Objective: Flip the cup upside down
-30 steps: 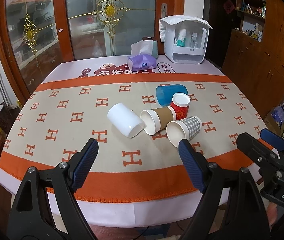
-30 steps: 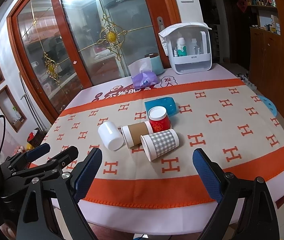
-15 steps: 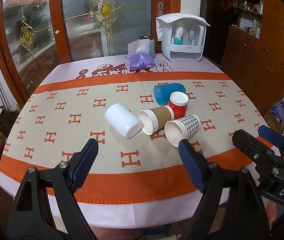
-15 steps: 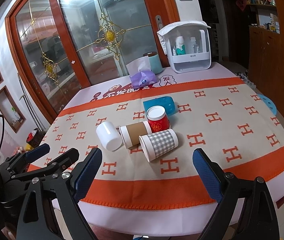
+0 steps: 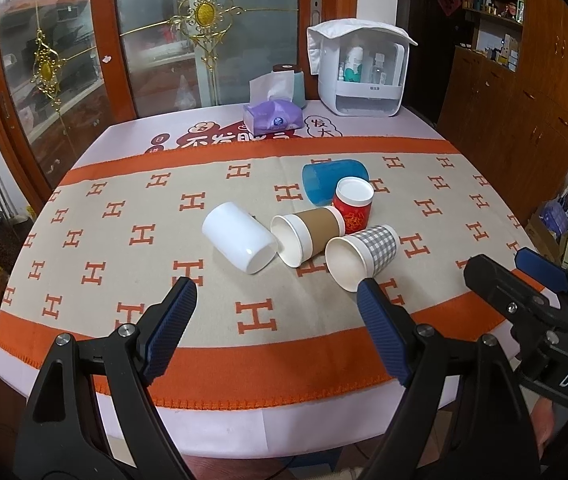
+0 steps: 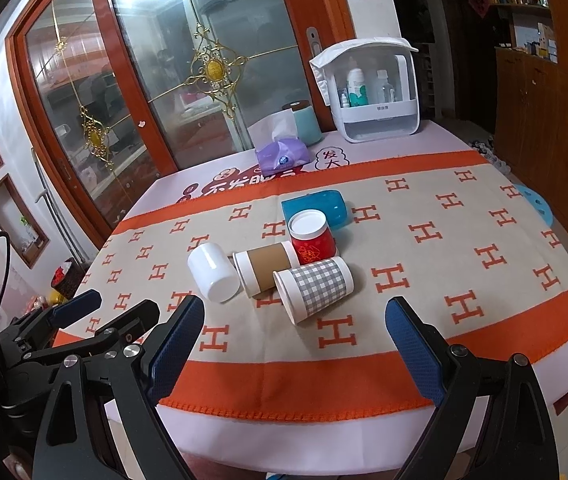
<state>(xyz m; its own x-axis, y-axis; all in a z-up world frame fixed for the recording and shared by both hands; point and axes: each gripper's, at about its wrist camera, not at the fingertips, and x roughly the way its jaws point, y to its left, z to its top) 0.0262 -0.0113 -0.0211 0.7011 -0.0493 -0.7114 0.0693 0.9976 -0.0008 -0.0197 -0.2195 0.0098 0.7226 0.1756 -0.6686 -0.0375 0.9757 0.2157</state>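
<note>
Several cups are grouped mid-table on the patterned cloth. A white cup (image 5: 239, 242) (image 6: 213, 271), a brown-sleeved paper cup (image 5: 309, 234) (image 6: 265, 268), a grey checked paper cup (image 5: 362, 255) (image 6: 313, 289) and a blue cup (image 5: 333, 179) (image 6: 316, 207) lie on their sides. A red cup (image 5: 353, 207) (image 6: 311, 236) stands with its white end up. My left gripper (image 5: 274, 322) is open and empty over the near table edge. My right gripper (image 6: 294, 338) is open and empty, also short of the cups.
A purple tissue pack (image 5: 272, 117), a teal canister (image 5: 294, 84) and a white storage box (image 5: 360, 74) stand at the table's far edge. Glass doors are behind. Wooden cabinets (image 5: 524, 92) line the right wall. Each gripper shows at the other view's side.
Both grippers have drawn back and lifted slightly, so the cups look a little farther away. The cups have not moved.
</note>
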